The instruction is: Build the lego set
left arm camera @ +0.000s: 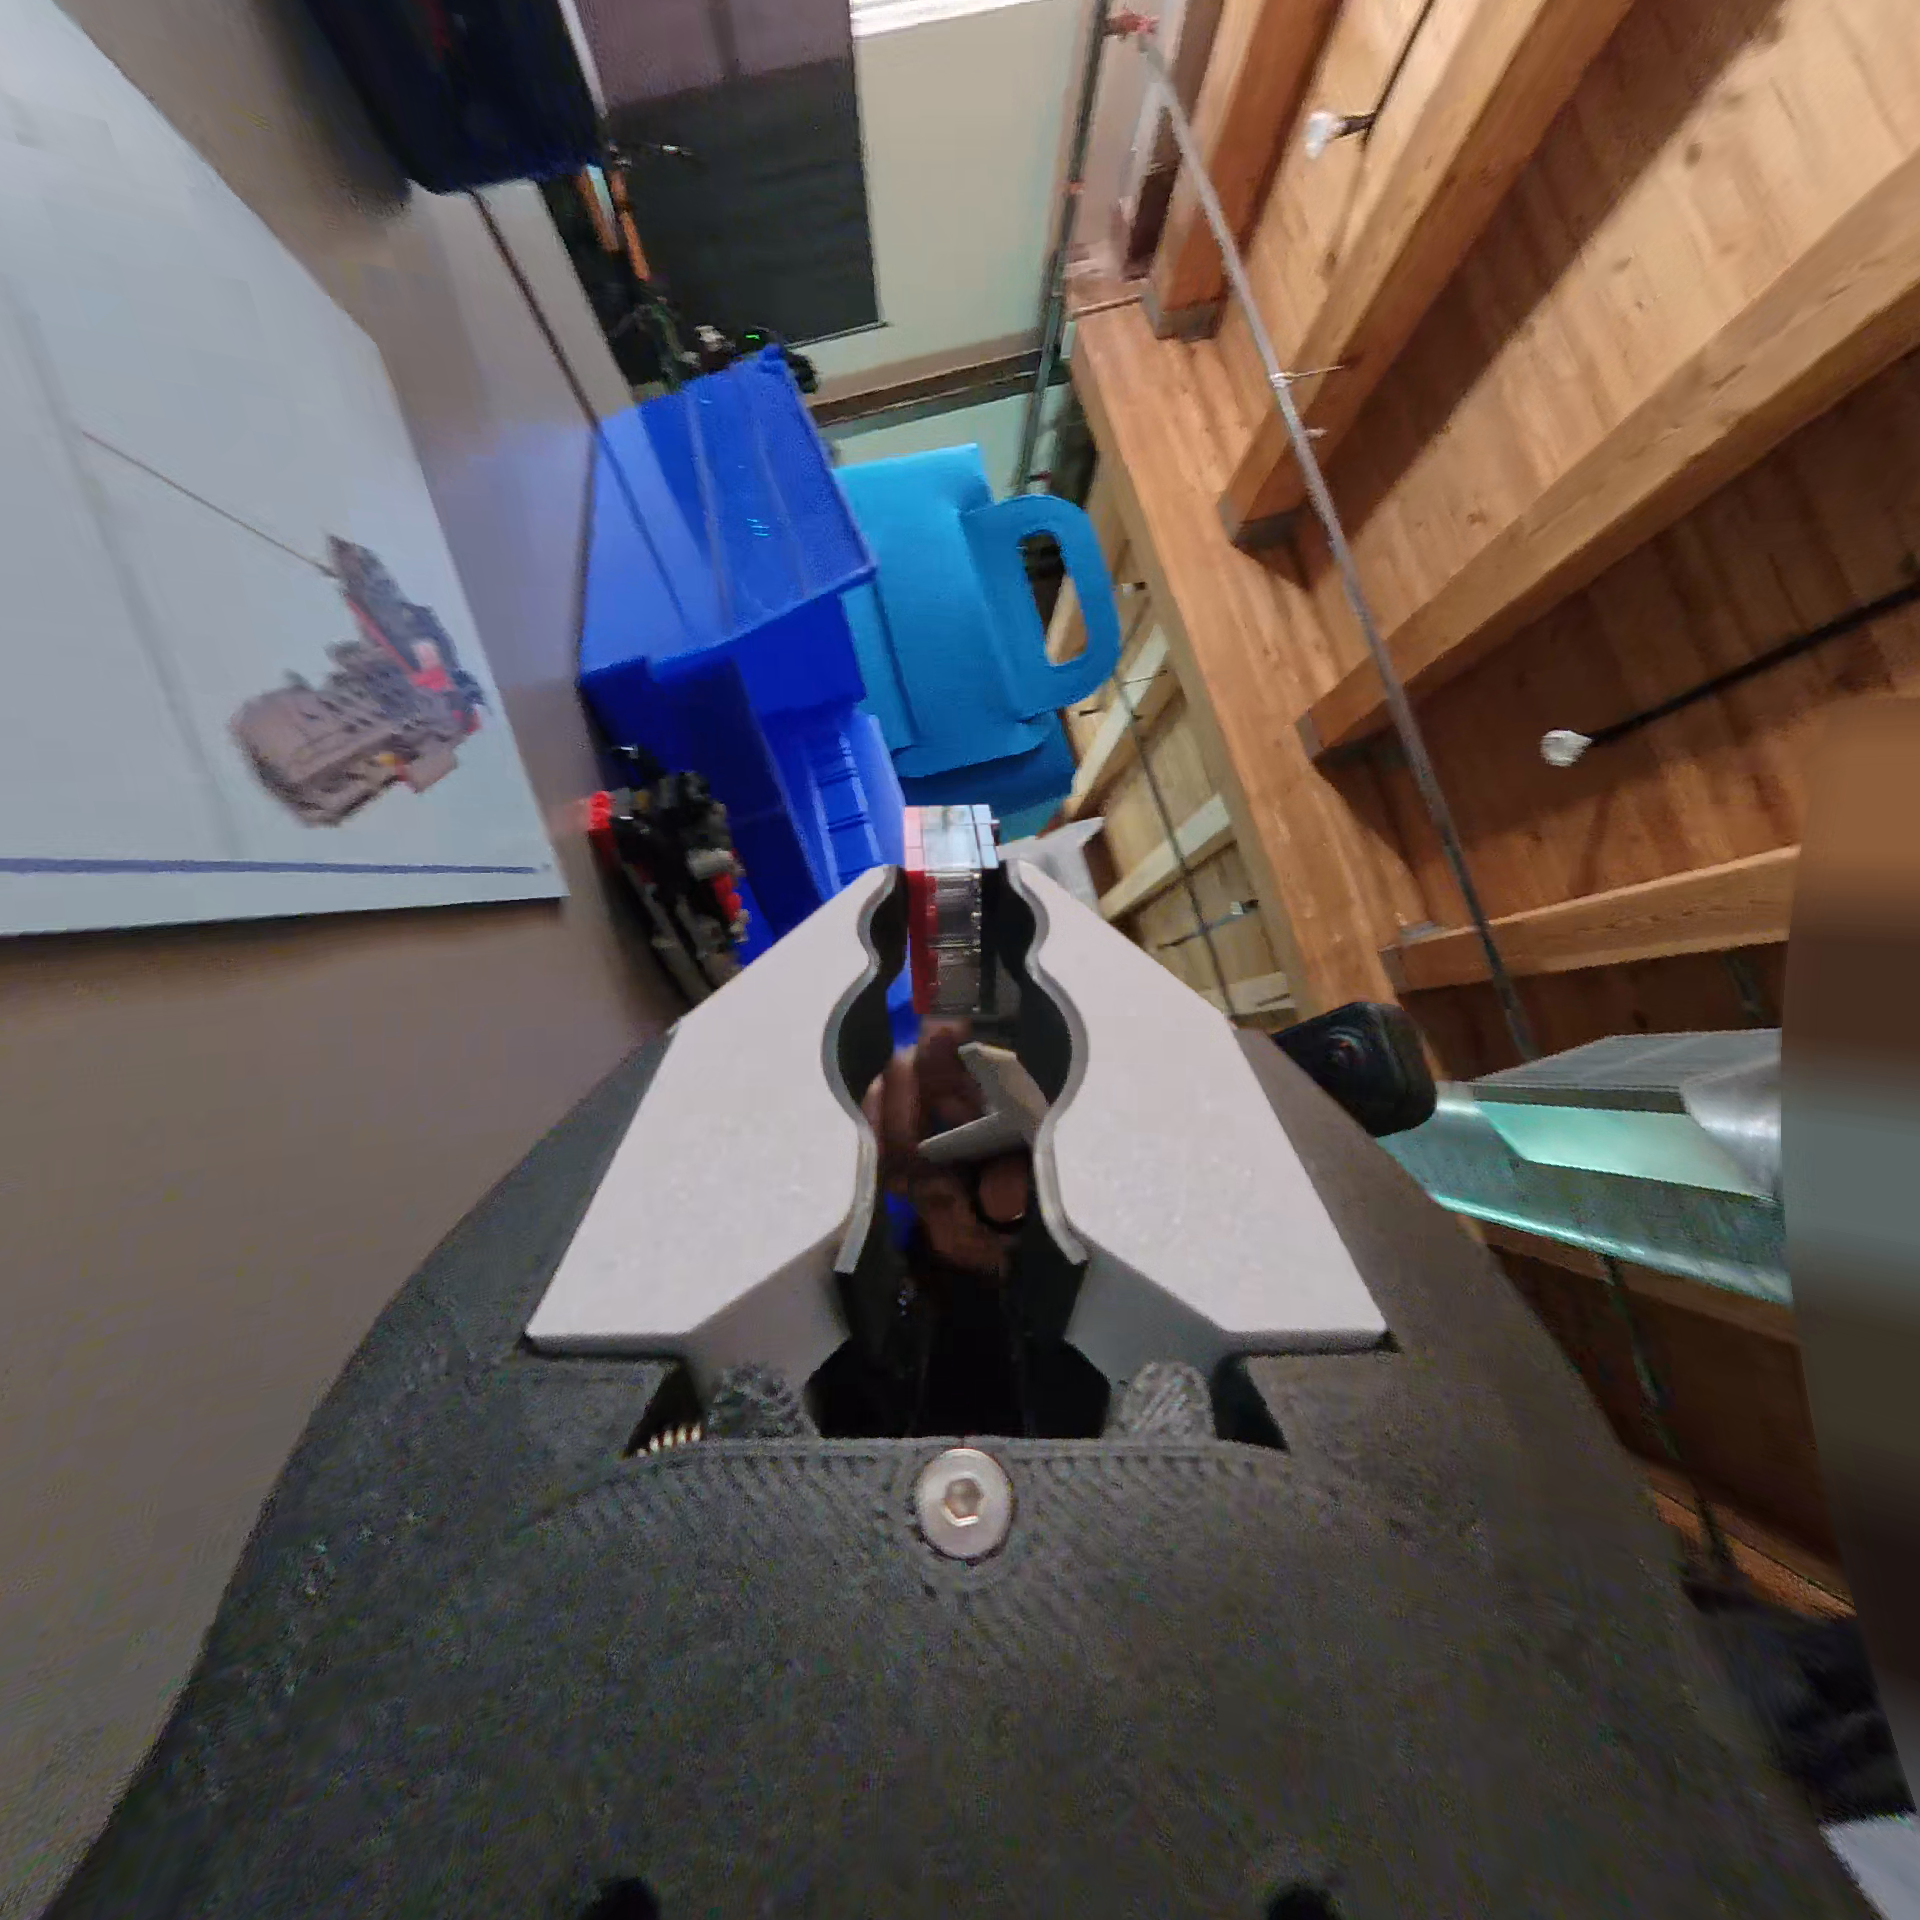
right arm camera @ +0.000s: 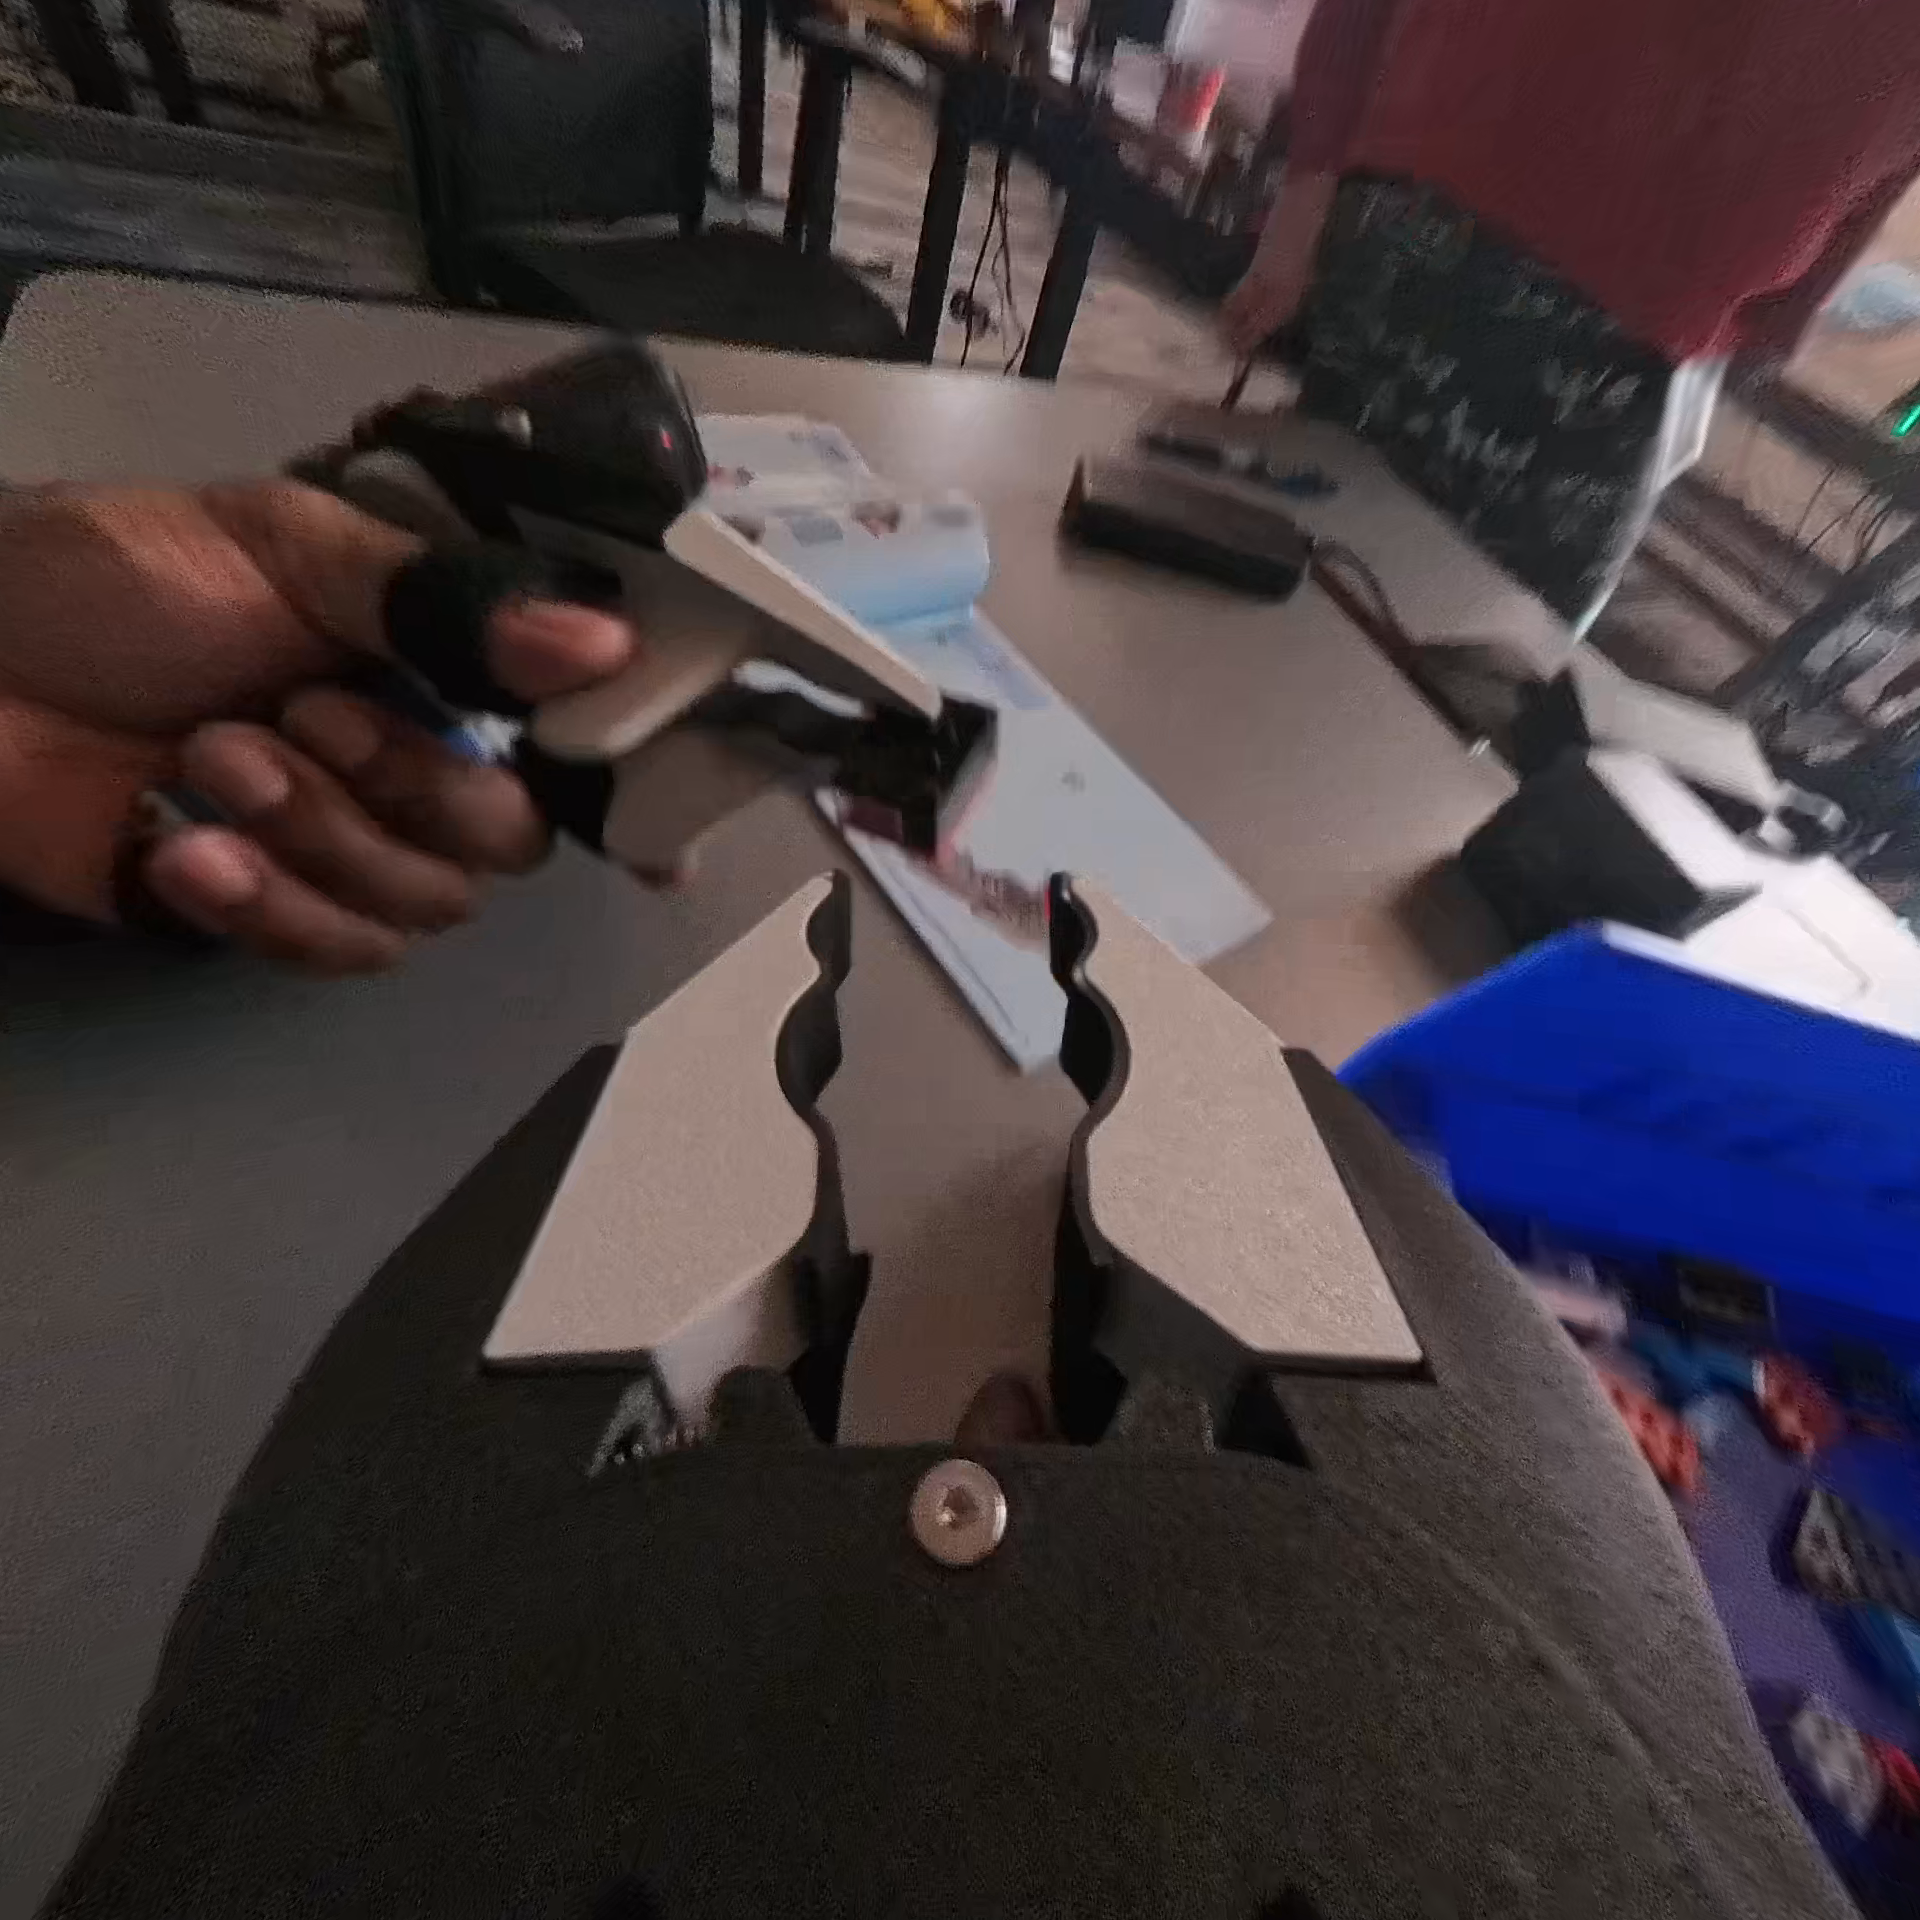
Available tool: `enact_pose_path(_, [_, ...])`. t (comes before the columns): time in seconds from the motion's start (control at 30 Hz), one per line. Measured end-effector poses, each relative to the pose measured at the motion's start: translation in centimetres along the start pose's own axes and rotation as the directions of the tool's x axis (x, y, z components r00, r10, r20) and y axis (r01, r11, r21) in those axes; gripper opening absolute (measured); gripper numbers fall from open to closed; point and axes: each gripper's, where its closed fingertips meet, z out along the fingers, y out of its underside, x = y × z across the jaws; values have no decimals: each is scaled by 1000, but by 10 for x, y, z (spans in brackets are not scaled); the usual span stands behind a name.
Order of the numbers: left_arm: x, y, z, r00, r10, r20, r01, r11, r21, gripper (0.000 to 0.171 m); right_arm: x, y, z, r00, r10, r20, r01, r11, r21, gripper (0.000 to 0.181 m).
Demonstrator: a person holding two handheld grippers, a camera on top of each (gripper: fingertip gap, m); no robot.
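I see a big flat grey table (right arm camera: pixel 260 1091). Above it is a ceiling of light brown wooden beams (left arm camera: pixel 1558 343). Far off stands a pale wall (left arm camera: pixel 966 156) with a dark window (left arm camera: pixel 748 187). Behind the table are thin black table legs (right arm camera: pixel 940 208).

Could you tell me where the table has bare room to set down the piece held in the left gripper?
The grey table is bare between the hand and the right gripper. It is crowded beyond: instruction booklet ahead, blue bin of loose bricks to the right.
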Motion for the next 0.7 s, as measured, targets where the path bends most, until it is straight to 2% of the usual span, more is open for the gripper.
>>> enact_pose_path(0.13, [-17,-4,-11,991,31,128,-29,999,-18,17,-3,51,-31,978,193,82,-172,962,-212,31])
enact_pose_path(0.27, [-22,1,-10,989,14,145,-8,999,-43,17,-28,80,-30,969,194,151,-137,935,-327,27])
enact_pose_path(0.5, [-24,7,-9,985,43,165,-30,997,-76,17,-45,93,-9,973,118,200,-29,917,-397,18])
enact_pose_path(0.53, [-24,7,-9,985,49,167,-37,996,-78,17,-45,92,-8,971,123,204,-33,918,-396,10])
enact_pose_path(0.7, [-25,10,-10,981,60,182,-44,995,-93,17,-37,88,-2,974,171,147,-100,912,-398,9])
